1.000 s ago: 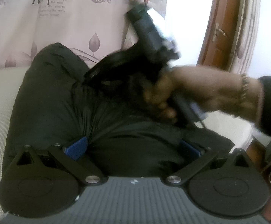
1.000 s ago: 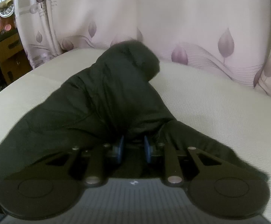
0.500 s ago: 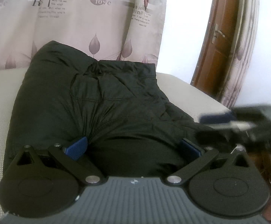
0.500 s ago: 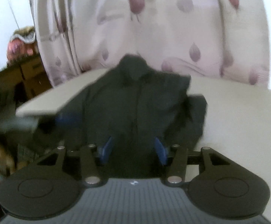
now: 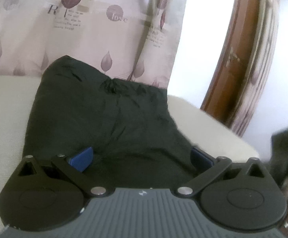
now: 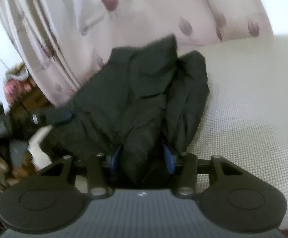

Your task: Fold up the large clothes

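Left gripper [image 5: 142, 156] gapes wide over the dark green puffy jacket [image 5: 108, 123] on the cream bed [image 5: 3, 109]; right gripper [image 6: 142, 156], jaws just closing slightly, straddles a jacket fold, grip unclear.

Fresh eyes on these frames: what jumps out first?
The dark jacket, bunched on the cream bed and filling the middle of both views. Behind it hangs a pink leaf-print curtain. The right gripper sits open with a jacket fold between its blue pads.

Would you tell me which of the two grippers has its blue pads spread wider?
The left gripper: its pads stand far apart over the dark garment, while the right gripper's sit closer around a fold.
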Tool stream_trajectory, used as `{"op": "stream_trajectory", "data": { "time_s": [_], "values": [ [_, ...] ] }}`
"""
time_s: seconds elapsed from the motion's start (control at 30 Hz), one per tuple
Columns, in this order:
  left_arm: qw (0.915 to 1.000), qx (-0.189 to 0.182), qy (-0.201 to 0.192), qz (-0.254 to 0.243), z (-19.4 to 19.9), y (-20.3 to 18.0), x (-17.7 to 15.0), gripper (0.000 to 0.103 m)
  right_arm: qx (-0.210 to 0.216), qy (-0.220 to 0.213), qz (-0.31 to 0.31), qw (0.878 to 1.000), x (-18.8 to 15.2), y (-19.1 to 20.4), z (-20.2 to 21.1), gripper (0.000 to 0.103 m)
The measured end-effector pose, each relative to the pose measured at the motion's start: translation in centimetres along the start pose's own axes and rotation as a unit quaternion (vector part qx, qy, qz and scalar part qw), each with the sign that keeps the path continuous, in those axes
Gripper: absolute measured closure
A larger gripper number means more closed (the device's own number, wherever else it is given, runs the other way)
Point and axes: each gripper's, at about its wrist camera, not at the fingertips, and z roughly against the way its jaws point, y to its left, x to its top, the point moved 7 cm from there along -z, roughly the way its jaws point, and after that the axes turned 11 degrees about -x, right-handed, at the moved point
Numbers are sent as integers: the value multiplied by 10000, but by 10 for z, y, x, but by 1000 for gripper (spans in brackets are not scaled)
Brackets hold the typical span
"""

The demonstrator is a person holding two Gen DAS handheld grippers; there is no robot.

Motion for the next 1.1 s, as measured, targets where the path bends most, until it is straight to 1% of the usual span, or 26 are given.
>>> {"op": "stream_trajectory", "data": {
  "time_s": [0.07, 0.1, 0.13, 0.17, 0.2, 0.23, 0.33, 0.43, 0.5, 0.53, 0.57, 0.6, 0.63, 0.67, 0.7, 0.73, 0.8, 0.83, 0.87, 0.9, 0.93, 0.97, 1.0, 1.07, 1.1],
  "values": [
    [10000, -5, -14, -78, 1, -1, -5, 1, 172, -216, -403, 9988, 17, -11, 11, 52],
    [9999, -4, 1, -125, 1, -2, -7, 1, 130, -347, -537, 9979, 27, -14, 13, 40],
    [9999, 21, 5, -168, 1, -3, -8, 0, 35, -437, -627, 9971, 37, -21, 13, 23],
    [9998, 29, 13, -188, 0, -4, -10, 0, -92, -508, -678, 9964, 46, -29, 12, 17],
    [9998, 40, 5, -199, -1, -4, -11, 0, -248, -604, -749, 9950, 56, -37, 8, 15],
    [9998, 54, -7, -206, 0, -5, -12, 0, -320, -606, -842, 9941, 64, -44, 1, 15],
    [9997, 83, 1, -228, -2, -5, -13, 0, -238, -279, -1101, 9932, 84, -53, -34, 15],
    [9997, 60, -12, -234, -1, -4, -15, 0, -272, -66, -990, 9947, 96, -43, -67, 15],
    [9997, 47, -31, -247, 0, -2, -16, 0, -179, 51, -914, 9956, 97, -24, -82, 15],
    [9997, 53, -49, -241, 1, -2, -16, 0, -158, 62, -764, 9969, 98, -15, -87, 18],
    [9996, 102, -65, -245, 2, -1, -16, 0, -190, 86, -535, 9983, 98, -3, -91, 27],
    [9995, 176, -85, -246, 3, 1, -16, 0, -193, 145, -281, 9993, 96, 10, -97, 52],
    [9993, 261, -131, -221, 5, 4, -15, 0, -131, 171, -211, 9995, 96, 19, -101, 60],
    [9992, 297, -188, -166, 8, 7, -15, 0, -37, 153, -194, 9997, 98, 25, -102, 65],
    [9992, 297, -239, -86, 11, 10, -14, 0, 109, 91, -201, 9997, 101, 31, -102, 74],
    [9993, 269, -264, -10, 14, 13, -14, 0, 374, -67, -292, 9989, 106, 35, -99, 79],
    [9994, 204, -265, 6, 17, 14, -15, 0, 1087, -350, -571, 9918, 113, 38, -91, 80],
    [9996, 142, -249, -5, 18, 14, -15, 0, 1221, -351, -672, 9896, 111, 34, -93, 81],
    [9997, 63, -229, -30, 17, 12, -15, 0, 1161, -201, -806, 9898, 106, 24, -105, 81],
    [9998, -4, -190, -53, 16, 10, -14, 0, 1028, 98, -1054, 9891, 95, 7, -121, 80],
    [9999, -3, -147, -78, 14, 7, -14, 0, 1158, 270, -1434, 9825, 84, -11, -132, 80],
    [9999, 17, -132, -94, 13, 6, -14, 0, 1280, 306, -1670, 9771, 79, -20, -135, 79],
    [9999, 43, -129, -97, 11, 5, -14, 0, 1381, 343, -1865, 9721, 76, -27, -137, 77],
    [9999, 29, -121, -116, 10, 5, -15, 0, 1656, 447, -2280, 9584, 70, -37, -140, 77],
    [9998, 17, -122, -131, 10, 5, -15, 0, 1738, 448, -2384, 9544, 69, -41, -141, 75]
  ]
}}
